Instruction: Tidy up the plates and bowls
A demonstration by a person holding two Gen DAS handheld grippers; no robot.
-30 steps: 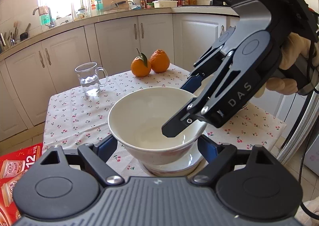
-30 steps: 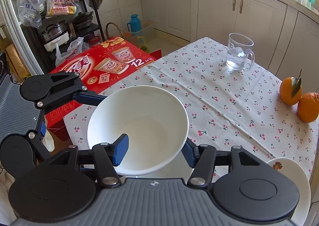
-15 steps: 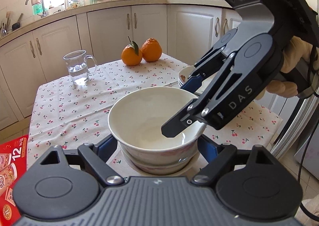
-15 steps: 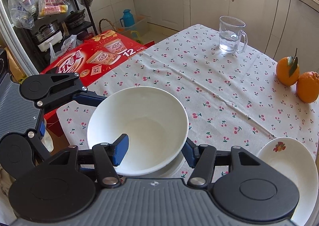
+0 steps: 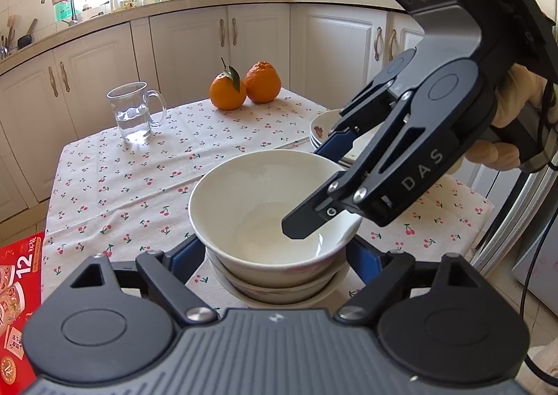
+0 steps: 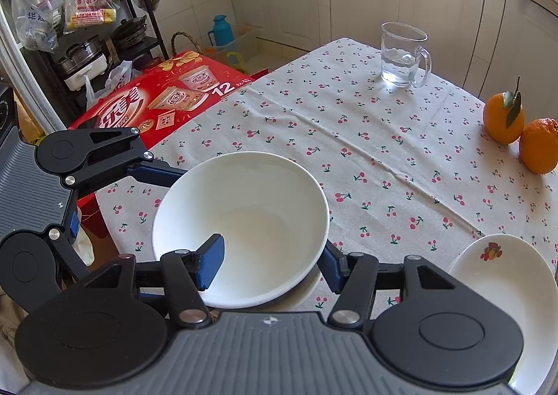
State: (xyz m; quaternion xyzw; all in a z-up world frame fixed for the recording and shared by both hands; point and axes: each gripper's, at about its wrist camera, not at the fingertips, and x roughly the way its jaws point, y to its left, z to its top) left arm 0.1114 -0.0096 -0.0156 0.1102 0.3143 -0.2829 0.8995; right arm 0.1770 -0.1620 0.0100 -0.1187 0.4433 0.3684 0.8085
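Observation:
A white bowl [image 5: 251,206] sits nested on top of other bowls [image 5: 279,290] near the table's front edge. My left gripper [image 5: 275,255] is open, one finger on each side of the bowl stack, low by its base. My right gripper [image 6: 268,264] reaches over the rim: one finger [image 6: 211,260] is inside the bowl [image 6: 244,217], the other outside the wall, jaws wide and not pinching. It also shows in the left wrist view [image 5: 383,165]. A stack of white plates [image 5: 322,126] stands to the right; its top plate [image 6: 505,276] has a fruit print.
A glass mug of water [image 5: 134,112] and two oranges [image 5: 244,88] stand at the far side of the cherry-print tablecloth [image 5: 139,185]. A red carton [image 6: 157,102] lies on the floor beside the table. Kitchen cabinets run behind.
Both grippers and the top bowl have come down toward the table together; the bowl now sits lower on the stack beneath. The plate stack has come into view at the right.

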